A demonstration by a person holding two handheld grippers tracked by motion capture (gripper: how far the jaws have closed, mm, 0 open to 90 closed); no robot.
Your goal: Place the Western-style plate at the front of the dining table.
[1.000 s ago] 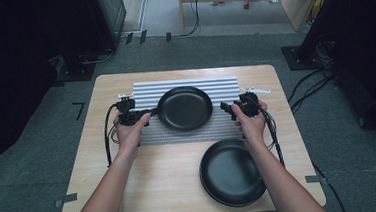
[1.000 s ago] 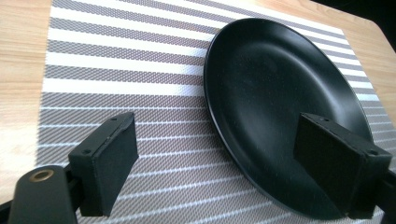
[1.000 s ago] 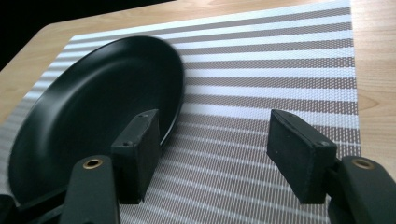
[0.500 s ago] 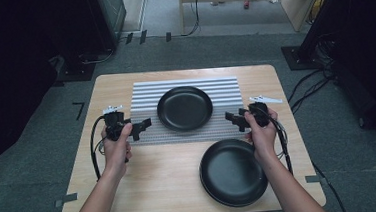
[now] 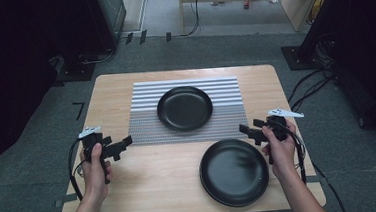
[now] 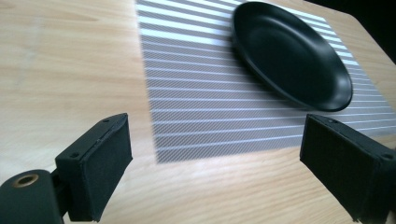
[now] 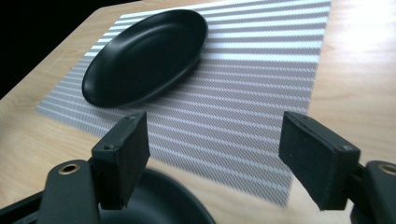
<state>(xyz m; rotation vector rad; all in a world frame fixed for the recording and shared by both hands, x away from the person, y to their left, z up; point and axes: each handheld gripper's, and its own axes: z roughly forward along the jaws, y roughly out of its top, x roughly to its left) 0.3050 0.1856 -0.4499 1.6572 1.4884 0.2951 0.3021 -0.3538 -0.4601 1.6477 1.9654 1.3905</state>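
Note:
A black plate [image 5: 184,107] [image 6: 292,53] [image 7: 145,55] lies on the grey striped placemat [image 5: 147,124] [image 6: 196,102] [image 7: 252,93] at the table's middle. A second black plate [image 5: 234,171] [image 7: 159,205] rests on the bare wood at the front right. My left gripper [image 5: 120,145] [image 6: 215,168] hovers open over the wood just off the mat's front left corner, nothing between its pads. My right gripper [image 5: 248,132] [image 7: 212,154] stands open at the mat's front right corner, above the far rim of the second plate, holding nothing.
The wooden table [image 5: 151,188] has bare wood at the left and front left. Dark carpet surrounds it, with cables [image 5: 315,84] on the floor at the right and dark equipment [image 5: 95,22] beyond the far left corner.
Both grippers have drawn back from the sides of the plate on the mat, toward the person and outward. The plate stays on the mat, released.

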